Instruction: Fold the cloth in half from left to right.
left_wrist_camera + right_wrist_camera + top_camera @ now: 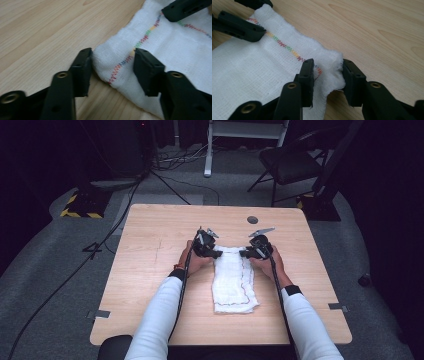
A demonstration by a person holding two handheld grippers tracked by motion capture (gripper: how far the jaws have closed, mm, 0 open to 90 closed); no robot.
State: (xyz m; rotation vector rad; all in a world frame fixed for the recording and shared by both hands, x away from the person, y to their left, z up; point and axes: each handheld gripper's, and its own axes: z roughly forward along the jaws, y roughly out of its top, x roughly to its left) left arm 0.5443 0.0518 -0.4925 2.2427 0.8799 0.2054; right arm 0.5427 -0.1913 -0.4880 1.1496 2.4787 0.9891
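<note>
Gripping the far end of the white cloth (234, 280), you have one corner in each tool. The cloth lies folded into a long strip in the middle of the wooden table (150, 270), running from your hands back toward your body, with a line of coloured zigzag stitching along its edge.

Your left gripper (216, 253) sits at the far left corner of the cloth. In the left gripper view (112, 67), the corner bulges up between the two black jaws: the left jaw presses against the folded edge, and the right jaw rests on the stitched top of the fabric. The jaws are partly closed around that corner.

Your right gripper (243, 253) sits at the far right corner. In the right gripper view (328, 75), the fabric is bunched and squeezed between both jaws, its fluffy edge standing up between them, so this tool is clamped on the cloth.

Both tools point inward toward each other across the cloth's far end, close together yet apart. Your hands rest low on the table just outside the cloth, sleeves reaching in from the near edge.

A small dark round disc (252, 220) lies on the table beyond your right gripper, well apart from the cloth.
</note>
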